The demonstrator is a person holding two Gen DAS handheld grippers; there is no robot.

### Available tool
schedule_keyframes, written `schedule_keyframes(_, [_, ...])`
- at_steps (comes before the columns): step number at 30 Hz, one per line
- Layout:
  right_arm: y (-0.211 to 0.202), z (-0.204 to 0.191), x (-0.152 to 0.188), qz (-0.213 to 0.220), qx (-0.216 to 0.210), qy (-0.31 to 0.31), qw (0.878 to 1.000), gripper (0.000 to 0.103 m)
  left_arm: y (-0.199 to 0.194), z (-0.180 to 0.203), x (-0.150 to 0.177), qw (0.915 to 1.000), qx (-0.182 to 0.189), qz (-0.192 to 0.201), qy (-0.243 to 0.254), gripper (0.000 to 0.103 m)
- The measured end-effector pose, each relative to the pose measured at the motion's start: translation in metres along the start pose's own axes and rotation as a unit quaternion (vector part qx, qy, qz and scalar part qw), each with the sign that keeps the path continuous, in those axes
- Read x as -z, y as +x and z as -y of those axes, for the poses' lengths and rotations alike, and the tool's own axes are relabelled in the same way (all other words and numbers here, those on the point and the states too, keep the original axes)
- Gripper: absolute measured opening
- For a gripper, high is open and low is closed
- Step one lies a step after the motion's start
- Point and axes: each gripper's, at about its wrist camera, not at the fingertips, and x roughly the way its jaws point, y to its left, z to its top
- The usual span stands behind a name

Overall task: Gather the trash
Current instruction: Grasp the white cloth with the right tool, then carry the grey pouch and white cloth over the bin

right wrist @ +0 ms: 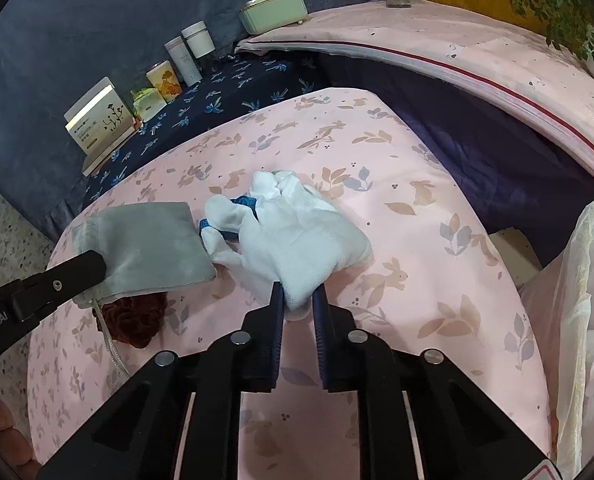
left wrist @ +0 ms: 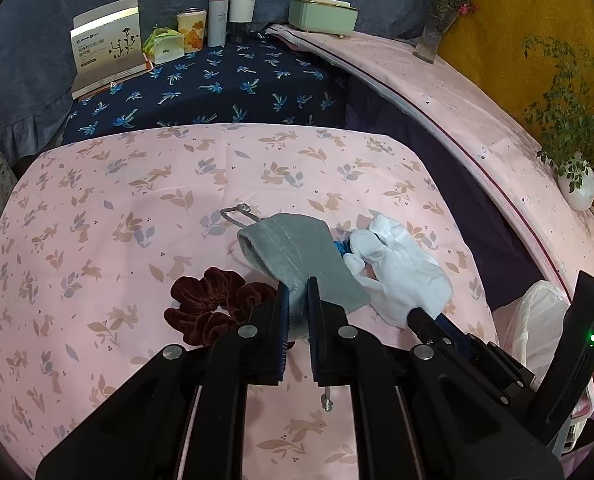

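A grey velvet drawstring pouch (left wrist: 297, 248) lies on the pink rabbit-print cloth (left wrist: 137, 208), and my left gripper (left wrist: 297, 300) is shut on its near corner. To its right lies a white glove (left wrist: 401, 264) with something blue under its fingers. My right gripper (right wrist: 299, 300) is shut on the cuff of that white glove (right wrist: 297, 232). In the right wrist view the grey pouch (right wrist: 145, 240) sits at the left, with the left gripper's finger (right wrist: 77, 272) on it. A dark red scrunchie (left wrist: 213, 304) lies to the left of my left gripper, partly hidden by it.
A white plastic bag (right wrist: 585, 300) stands open at the right edge. On the navy palm-print cloth (left wrist: 225, 84) at the back stand a box, cups, bottles and a green case (left wrist: 321, 14). A vase and a potted plant (left wrist: 577, 184) sit on the pink ledge.
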Motion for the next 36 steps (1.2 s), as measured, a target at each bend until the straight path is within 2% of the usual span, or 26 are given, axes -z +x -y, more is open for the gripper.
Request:
schedule_keyframes(7, [-0.028,0.003,-0.001,0.026,-0.001,-0.002,1.000,0.009,-0.008,0.008,0.004,1.0000,0.003,0.001,0.003,0.008])
schedule_keyframes(17, [-0.097,0.022,-0.004,0.079,0.006,0.004,0.997,0.009,-0.051,0.054,0.017,0.9989,0.021,0.026,0.033,0.008])
schedule_keyframes(28, [-0.163,0.078,0.008,0.122,0.032,0.032,0.991,0.009,-0.088,0.124,0.040,0.9946,0.044,0.043,0.084,0.008])
schedule_keyframes(36, [-0.197,0.132,0.023,0.142,0.058,0.067,0.986,0.009,-0.095,0.185,0.061,0.9881,0.065,0.040,0.133,0.008])
